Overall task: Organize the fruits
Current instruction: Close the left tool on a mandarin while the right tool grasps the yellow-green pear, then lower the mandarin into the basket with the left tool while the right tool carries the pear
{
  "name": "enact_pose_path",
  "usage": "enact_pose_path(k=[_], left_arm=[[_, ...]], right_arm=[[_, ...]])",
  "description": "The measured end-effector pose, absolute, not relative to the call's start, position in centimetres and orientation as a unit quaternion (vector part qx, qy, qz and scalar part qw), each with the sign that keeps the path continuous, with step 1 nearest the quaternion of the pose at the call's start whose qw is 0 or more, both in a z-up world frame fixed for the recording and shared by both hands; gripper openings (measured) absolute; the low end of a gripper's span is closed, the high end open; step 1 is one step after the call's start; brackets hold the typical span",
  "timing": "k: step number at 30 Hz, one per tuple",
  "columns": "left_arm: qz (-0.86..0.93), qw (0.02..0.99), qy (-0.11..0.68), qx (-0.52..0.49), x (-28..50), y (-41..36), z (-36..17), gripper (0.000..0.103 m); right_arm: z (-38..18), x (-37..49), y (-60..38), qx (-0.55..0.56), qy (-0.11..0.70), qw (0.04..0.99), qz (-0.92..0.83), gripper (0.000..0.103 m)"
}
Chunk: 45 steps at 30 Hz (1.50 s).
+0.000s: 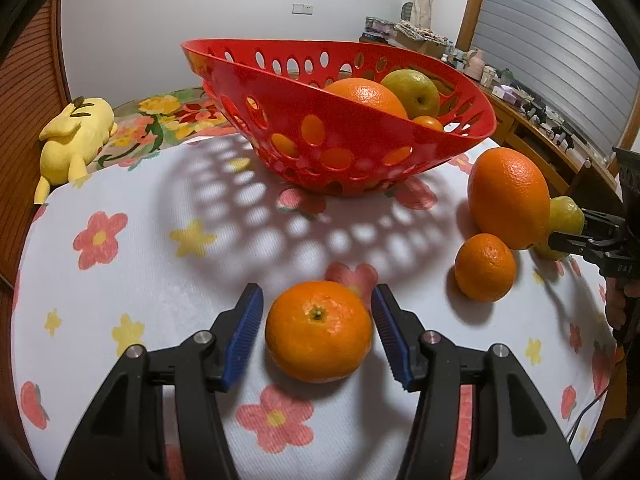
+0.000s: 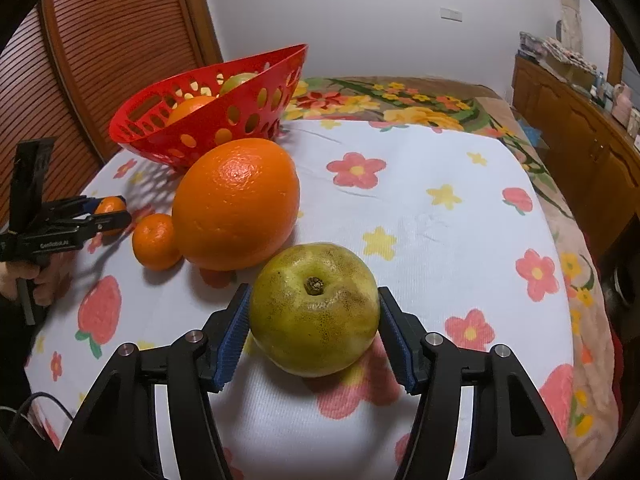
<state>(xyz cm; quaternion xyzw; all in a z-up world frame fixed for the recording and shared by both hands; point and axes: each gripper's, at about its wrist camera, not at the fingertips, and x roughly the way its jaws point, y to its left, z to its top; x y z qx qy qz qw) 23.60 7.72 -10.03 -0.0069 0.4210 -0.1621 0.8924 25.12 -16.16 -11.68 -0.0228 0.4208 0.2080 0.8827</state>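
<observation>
Blue ribbed pads of the left tongs (image 1: 318,334) flank a small mandarin (image 1: 319,331) lying on the flowered cloth (image 1: 120,280); the right pad looks to touch its skin, while a thin gap shows at the left pad, so the fruit is bracketed but not clamped. The right tongs (image 2: 314,330) press both pads against a yellow-green citrus (image 2: 315,309), which rests on the cloth. Just beyond it a large orange (image 2: 237,204) stands close, with a second small mandarin (image 2: 157,241) touching its left side. Farther back sits the red perforated basket (image 1: 344,148), tilted, already holding an orange, a green fruit and a small mandarin. Open cloth lies to the right of the citrus, up to the cloth's rounded edge.
</observation>
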Motion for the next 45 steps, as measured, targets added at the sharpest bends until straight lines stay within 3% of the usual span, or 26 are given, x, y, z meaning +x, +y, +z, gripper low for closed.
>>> enact_pose_path(k=[8, 10, 13, 31, 45], left_arm=[[-0.145, 0.893, 0.427, 0.012, 23.4, 7.4, -9.5, 0.056], [-0.151, 0.894, 0.422, 0.012, 23.1, 7.3, -9.0, 0.046], [-0.151, 0.895, 0.420, 0.018, 22.6, 7.1, -8.8, 0.044], [-0.144, 0.933, 0.330, 0.008, 21.5, 6.4, -0.2, 0.044], [-0.130, 0.941, 0.310, 0.019, 24.9, 5.5, 2.2, 0.044]], right_arm=[[-11.6, 25.0, -16.4, -0.023, 0.414, 0.884, 0.216, 0.062], [-11.6, 25.0, -16.5, -0.022, 0.413, 0.884, 0.218, 0.061], [-11.5, 24.8, -16.5, -0.021, 0.411, 0.884, 0.223, 0.061], [-5.2, 24.4, -14.4, -0.047, 0.345, 0.896, 0.276, 0.061], [-0.7, 28.4, -11.5, -0.082, 0.301, 0.895, 0.318, 0.061]])
